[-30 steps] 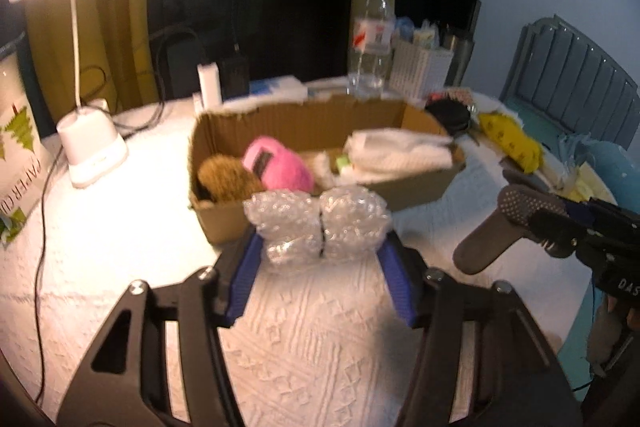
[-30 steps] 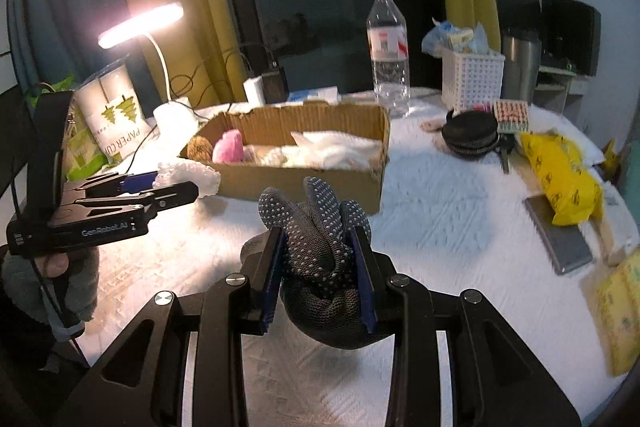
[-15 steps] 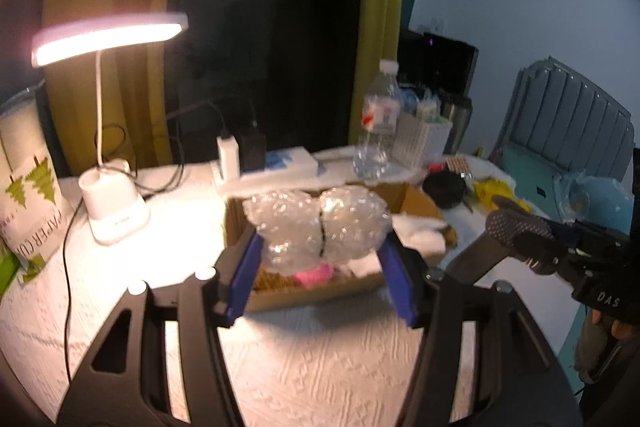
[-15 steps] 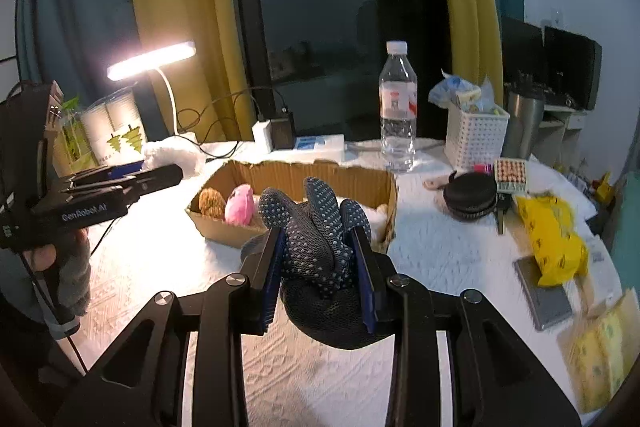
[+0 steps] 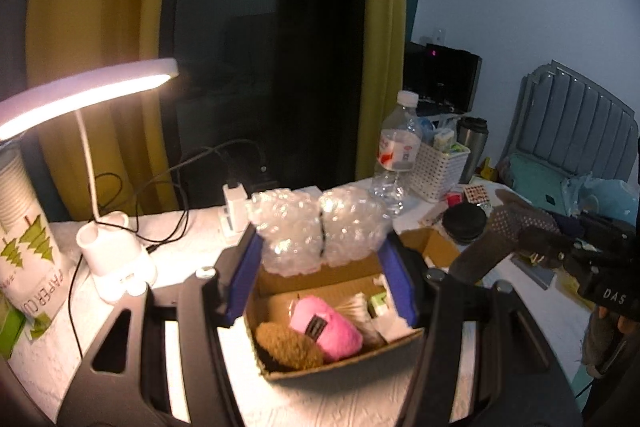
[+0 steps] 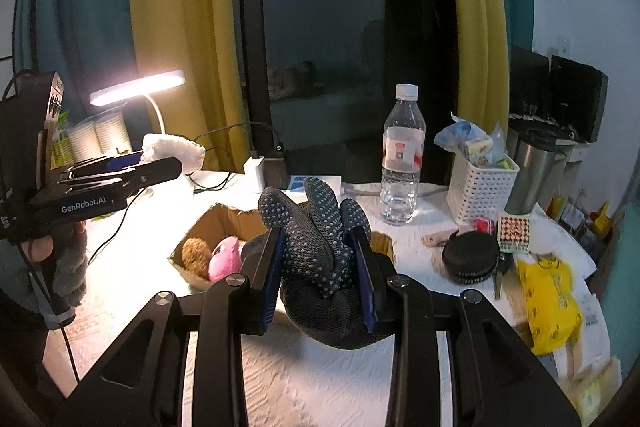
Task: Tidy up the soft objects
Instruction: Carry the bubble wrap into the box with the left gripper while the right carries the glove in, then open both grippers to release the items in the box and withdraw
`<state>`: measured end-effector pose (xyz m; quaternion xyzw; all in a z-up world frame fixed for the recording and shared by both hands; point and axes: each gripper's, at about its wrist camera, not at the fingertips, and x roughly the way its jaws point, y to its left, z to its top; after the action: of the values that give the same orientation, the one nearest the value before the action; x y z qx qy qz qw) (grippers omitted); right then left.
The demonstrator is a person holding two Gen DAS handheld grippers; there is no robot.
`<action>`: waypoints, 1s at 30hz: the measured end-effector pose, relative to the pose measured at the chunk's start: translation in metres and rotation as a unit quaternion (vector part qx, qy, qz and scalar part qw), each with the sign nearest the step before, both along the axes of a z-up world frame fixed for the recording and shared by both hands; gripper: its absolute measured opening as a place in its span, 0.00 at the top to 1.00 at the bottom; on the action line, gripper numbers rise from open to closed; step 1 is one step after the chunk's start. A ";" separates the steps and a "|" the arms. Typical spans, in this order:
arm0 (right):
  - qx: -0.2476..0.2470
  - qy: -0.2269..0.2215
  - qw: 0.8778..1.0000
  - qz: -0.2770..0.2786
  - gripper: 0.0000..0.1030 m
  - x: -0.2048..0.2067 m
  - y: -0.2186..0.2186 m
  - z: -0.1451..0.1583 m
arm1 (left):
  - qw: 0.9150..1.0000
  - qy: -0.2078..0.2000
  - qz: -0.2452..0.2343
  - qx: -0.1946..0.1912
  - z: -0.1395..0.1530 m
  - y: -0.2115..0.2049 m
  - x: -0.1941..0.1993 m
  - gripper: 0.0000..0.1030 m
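L tool [image 5: 322,247] clenched on bubble wrap [image 5: 320,227], held in the air above the box [image 5: 340,367], toward its back wall. R tool [image 6: 318,259] grips a dotted glove [image 6: 316,247], also lifted, box [image 6: 192,275] at its 10 o'clock. Inside the box: brown toy [image 5: 286,345], pink toy [image 5: 326,325], white cloths at 3 o'clock. Judging by this, step = drop wrap in. Do it well: lower into the free back strip w/o crushing toys, release low so the light wrap doesn't bounce out. Keep R clear at 3 o'clock, then glove goes next.
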<state>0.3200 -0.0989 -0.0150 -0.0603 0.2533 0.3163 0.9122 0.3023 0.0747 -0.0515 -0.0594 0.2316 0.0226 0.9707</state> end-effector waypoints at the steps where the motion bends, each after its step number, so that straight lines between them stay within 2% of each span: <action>1: 0.001 0.000 1.000 0.000 0.66 0.004 0.001 -0.001 | 1.000 0.002 0.000 0.000 -0.003 0.000 0.004 0.43; 10: 0.002 0.022 1.000 -0.003 0.66 0.045 0.009 -0.023 | 0.999 0.043 0.003 -0.010 -0.046 0.005 0.051 0.43; 20: 0.001 0.078 0.997 -0.001 0.66 0.080 0.022 -0.069 | 0.995 0.100 -0.006 -0.015 -0.093 0.004 0.084 0.42; 25: -0.007 0.108 0.994 -0.002 0.65 0.093 0.030 -0.091 | 0.992 0.123 -0.006 -0.012 -0.107 0.002 0.092 0.37; 27: -0.012 0.117 0.993 -0.001 0.65 0.096 0.032 -0.098 | 0.992 0.122 -0.009 -0.010 -0.108 0.001 0.092 0.30; 30: -0.023 0.134 0.991 -0.005 0.64 0.102 0.037 -0.113 | 0.992 0.125 -0.017 -0.015 -0.110 0.001 0.093 0.24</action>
<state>0.4216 -0.0622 -0.1275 -0.0371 0.3809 0.3114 0.8698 0.3948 0.0761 -0.1610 -0.0670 0.3525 0.0096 0.9333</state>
